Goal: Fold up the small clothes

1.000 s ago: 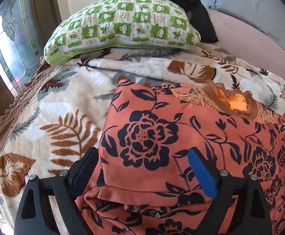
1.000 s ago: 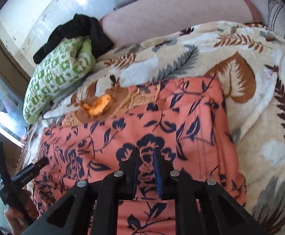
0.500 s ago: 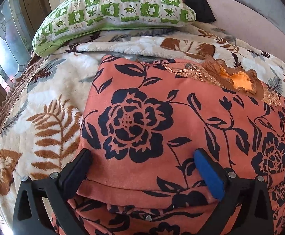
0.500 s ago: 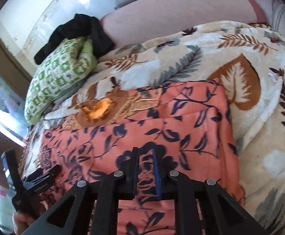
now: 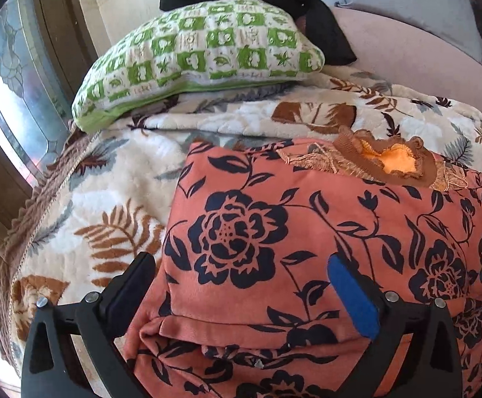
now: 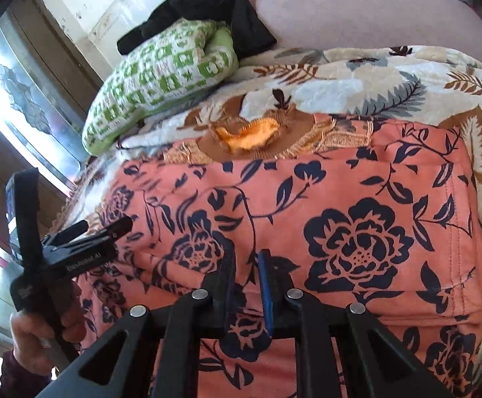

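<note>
Tongs first: our left tongs (image 5: pixel 241 285) gape wide over the floral garment (image 5: pixel 307 232), gripping nothing, pulled back since a half-second ago, the pillow (image 5: pixel 201 56) again at twelve o'clock. Our right tongs (image 6: pixel 245 285) stay nearly closed on a fabric fold; the garment (image 6: pixel 340 219) lies on the bed's blanket (image 6: pixel 373 76), long axis nine-to-three, collar toward twelve.

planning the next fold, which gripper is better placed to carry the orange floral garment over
Right, probably. The right gripper is nearly shut on the orange floral garment, while the left gripper is wide open, only straddling its edge.
</note>
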`<act>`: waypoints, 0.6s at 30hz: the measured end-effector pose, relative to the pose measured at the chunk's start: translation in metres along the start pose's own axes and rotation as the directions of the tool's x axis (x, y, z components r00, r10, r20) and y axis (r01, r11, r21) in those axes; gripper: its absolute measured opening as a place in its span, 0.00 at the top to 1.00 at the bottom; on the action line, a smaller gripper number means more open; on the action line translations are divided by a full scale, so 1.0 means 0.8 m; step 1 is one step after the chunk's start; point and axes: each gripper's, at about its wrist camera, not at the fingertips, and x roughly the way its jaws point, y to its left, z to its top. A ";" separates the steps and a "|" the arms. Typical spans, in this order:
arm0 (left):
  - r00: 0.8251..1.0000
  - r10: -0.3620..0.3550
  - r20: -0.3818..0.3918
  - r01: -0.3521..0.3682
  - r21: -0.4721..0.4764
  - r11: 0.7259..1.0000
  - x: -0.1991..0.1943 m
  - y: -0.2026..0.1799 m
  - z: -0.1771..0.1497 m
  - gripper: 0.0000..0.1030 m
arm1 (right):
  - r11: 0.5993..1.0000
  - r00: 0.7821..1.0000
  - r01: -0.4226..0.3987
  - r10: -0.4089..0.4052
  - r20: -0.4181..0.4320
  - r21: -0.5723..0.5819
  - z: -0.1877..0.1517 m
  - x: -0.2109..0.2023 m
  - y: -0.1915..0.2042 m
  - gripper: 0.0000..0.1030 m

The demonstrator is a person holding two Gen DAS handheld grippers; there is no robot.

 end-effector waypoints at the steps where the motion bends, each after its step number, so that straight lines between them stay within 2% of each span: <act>1: 1.000 0.000 -0.010 0.000 0.020 1.000 0.002 -0.005 -0.001 0.00 | 1.000 1.000 -0.013 0.013 0.015 -0.009 0.000 -0.003 0.005 0.84; 3: 0.995 0.011 -0.104 -0.004 0.071 0.997 0.023 -0.017 -0.008 0.00 | 0.999 0.999 -0.045 0.045 0.003 -0.030 -0.002 0.001 0.012 0.84; 4: 0.991 0.008 -0.135 0.002 0.074 0.997 0.034 -0.018 -0.013 0.00 | 0.998 0.998 -0.049 0.048 -0.032 -0.037 -0.004 0.011 0.014 0.84; 5: 0.993 -0.011 -0.114 0.016 0.041 0.999 0.033 -0.014 -0.014 0.00 | 0.998 0.995 -0.041 0.037 -0.093 -0.043 -0.012 0.025 0.018 0.83; 6: 0.992 -0.024 -0.126 0.028 0.026 0.999 0.034 -0.010 -0.012 0.00 | 0.998 0.992 -0.023 0.016 -0.129 -0.054 -0.017 0.037 0.018 0.83; 7: 0.989 -0.036 -0.143 0.040 0.021 0.999 0.034 -0.007 -0.009 0.00 | 0.998 0.996 -0.022 0.016 -0.087 -0.067 -0.020 0.035 0.019 0.83; 10: 0.990 -0.046 -0.131 0.046 -0.003 0.999 0.029 0.003 -0.009 0.00 | 0.998 0.993 -0.035 0.029 -0.116 -0.050 -0.012 0.028 0.019 0.83; 13: 0.994 -0.042 -0.100 0.041 -0.013 0.999 0.013 0.018 -0.015 0.00 | 0.997 0.993 -0.075 0.076 -0.096 0.008 -0.010 0.008 0.007 0.83; 16: 0.998 -0.020 -0.054 0.019 -0.012 1.000 -0.011 0.049 -0.031 0.00 | 0.995 0.995 -0.084 0.087 -0.056 0.053 -0.016 -0.021 -0.006 0.82; 17: 0.999 -0.008 -0.043 0.007 -0.016 1.000 -0.022 0.064 -0.040 0.00 | 0.995 0.996 -0.077 0.079 -0.035 0.066 -0.019 -0.034 -0.010 0.80; 18: 0.999 -0.001 -0.038 0.001 -0.023 1.000 -0.031 0.079 -0.050 0.00 | 0.994 0.997 -0.074 0.075 -0.011 0.080 -0.022 -0.047 -0.014 0.71</act>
